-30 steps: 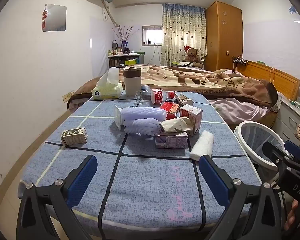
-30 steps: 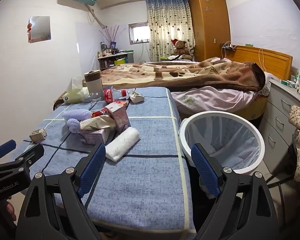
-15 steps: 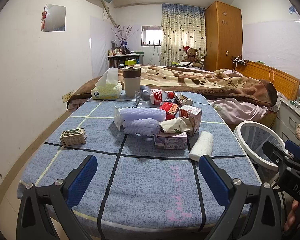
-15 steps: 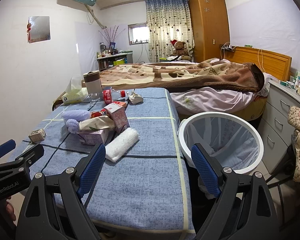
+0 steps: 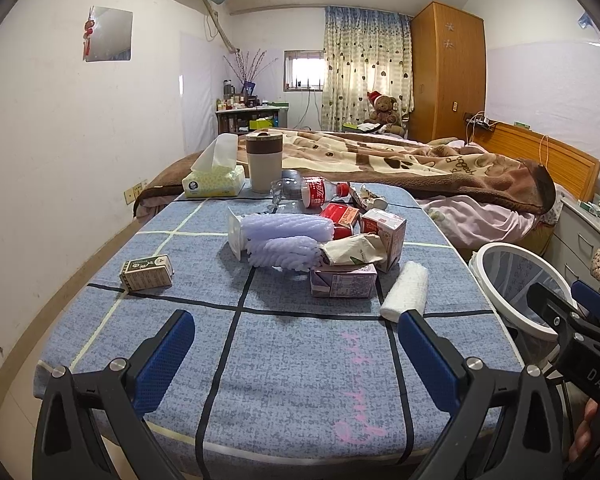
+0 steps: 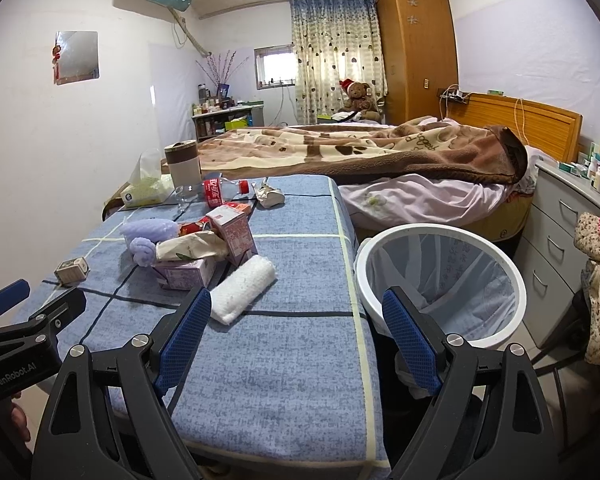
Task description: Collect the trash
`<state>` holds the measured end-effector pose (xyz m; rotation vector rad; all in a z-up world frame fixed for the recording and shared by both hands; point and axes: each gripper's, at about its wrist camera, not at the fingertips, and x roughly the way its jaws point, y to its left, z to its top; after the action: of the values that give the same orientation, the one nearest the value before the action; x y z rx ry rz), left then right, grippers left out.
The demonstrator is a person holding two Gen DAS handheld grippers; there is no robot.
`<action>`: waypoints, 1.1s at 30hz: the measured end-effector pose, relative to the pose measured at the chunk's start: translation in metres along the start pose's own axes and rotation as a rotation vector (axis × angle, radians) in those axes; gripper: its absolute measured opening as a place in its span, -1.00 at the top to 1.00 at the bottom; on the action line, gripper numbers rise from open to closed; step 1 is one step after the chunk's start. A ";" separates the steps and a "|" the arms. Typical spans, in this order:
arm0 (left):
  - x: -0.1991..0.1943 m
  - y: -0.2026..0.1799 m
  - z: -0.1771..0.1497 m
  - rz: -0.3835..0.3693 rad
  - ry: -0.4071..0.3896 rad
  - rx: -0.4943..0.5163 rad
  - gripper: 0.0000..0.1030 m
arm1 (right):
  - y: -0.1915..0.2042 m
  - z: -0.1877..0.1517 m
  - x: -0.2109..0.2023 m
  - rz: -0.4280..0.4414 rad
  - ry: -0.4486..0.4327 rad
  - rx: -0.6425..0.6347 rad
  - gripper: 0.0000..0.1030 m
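Left wrist view: cluttered blue-cloth table (image 5: 284, 360); bed (image 5: 440, 168) beyond

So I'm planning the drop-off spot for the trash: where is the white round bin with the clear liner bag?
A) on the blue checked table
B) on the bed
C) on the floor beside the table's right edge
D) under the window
C: the white round bin with the clear liner bag stands on the floor against the right edge of the blue checked table, its rim below the tabletop.
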<state>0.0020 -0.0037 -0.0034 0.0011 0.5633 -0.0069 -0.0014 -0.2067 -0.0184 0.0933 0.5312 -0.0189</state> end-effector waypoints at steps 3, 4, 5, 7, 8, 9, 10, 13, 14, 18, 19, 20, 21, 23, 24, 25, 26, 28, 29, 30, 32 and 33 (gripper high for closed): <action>0.001 -0.001 -0.001 -0.002 -0.001 0.000 -1.00 | 0.000 0.000 0.000 0.001 0.000 0.000 -0.73; 0.001 0.002 -0.001 0.000 0.000 0.001 -1.00 | 0.000 0.000 0.000 0.001 0.001 0.000 -0.73; 0.002 0.002 -0.001 0.000 0.000 0.001 -1.00 | 0.000 0.000 0.000 -0.001 0.000 0.001 -0.73; 0.001 0.002 -0.001 -0.001 0.000 0.001 -1.00 | 0.000 0.000 0.000 0.000 -0.001 0.001 -0.73; 0.001 0.002 -0.001 -0.001 -0.001 0.001 -1.00 | 0.000 0.000 -0.001 0.001 -0.001 0.004 -0.73; 0.001 0.002 -0.001 -0.001 -0.002 0.001 -1.00 | 0.000 0.000 -0.001 0.001 -0.001 0.005 -0.73; 0.001 0.002 -0.001 -0.001 0.000 0.001 -1.00 | 0.001 0.000 -0.001 -0.001 -0.002 0.002 -0.73; 0.001 0.004 0.001 -0.007 0.001 -0.003 -1.00 | -0.001 0.000 0.001 -0.003 -0.002 0.004 -0.73; 0.002 0.004 0.001 -0.007 0.002 -0.003 -1.00 | -0.001 0.000 0.001 -0.003 -0.003 0.002 -0.73; 0.003 0.004 0.001 -0.007 0.003 -0.002 -1.00 | -0.001 0.000 0.001 -0.003 -0.001 0.002 -0.73; 0.003 0.004 0.001 -0.007 0.003 -0.003 -1.00 | -0.002 0.000 0.001 -0.002 -0.001 0.004 -0.73; 0.004 0.004 0.001 -0.008 0.003 -0.003 -1.00 | -0.002 0.000 0.000 -0.004 -0.001 0.004 -0.73; 0.004 0.004 0.001 -0.007 0.002 -0.001 -1.00 | -0.002 0.000 0.000 -0.005 -0.001 0.003 -0.73; 0.004 0.005 0.000 -0.006 0.001 -0.004 -1.00 | -0.002 0.000 0.000 -0.004 -0.002 0.004 -0.73; 0.004 0.004 0.001 -0.008 0.001 -0.003 -1.00 | -0.002 0.000 0.000 -0.005 -0.003 0.003 -0.73; 0.005 0.004 0.001 -0.007 0.001 -0.004 -1.00 | -0.002 0.000 0.001 -0.004 -0.002 0.002 -0.73; 0.005 0.005 0.001 -0.006 0.000 -0.005 -1.00 | -0.002 0.000 0.001 -0.004 -0.001 0.002 -0.73; 0.005 0.007 0.002 -0.007 0.001 -0.007 -1.00 | -0.001 0.000 0.001 -0.006 -0.002 0.002 -0.73; 0.006 0.007 0.001 -0.007 0.000 -0.007 -1.00 | -0.001 0.001 0.001 -0.006 -0.002 0.002 -0.73; 0.005 0.007 0.002 -0.007 0.000 -0.006 -1.00 | -0.001 0.000 0.001 -0.005 -0.003 0.003 -0.73; 0.005 0.007 0.002 -0.009 0.000 -0.006 -1.00 | -0.001 0.001 0.001 -0.006 -0.003 0.003 -0.73; 0.006 0.007 0.001 -0.011 -0.001 -0.005 -1.00 | 0.000 0.001 0.001 -0.006 -0.002 0.002 -0.73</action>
<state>0.0077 0.0033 -0.0053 -0.0075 0.5625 -0.0166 -0.0002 -0.2073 -0.0185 0.0935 0.5296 -0.0252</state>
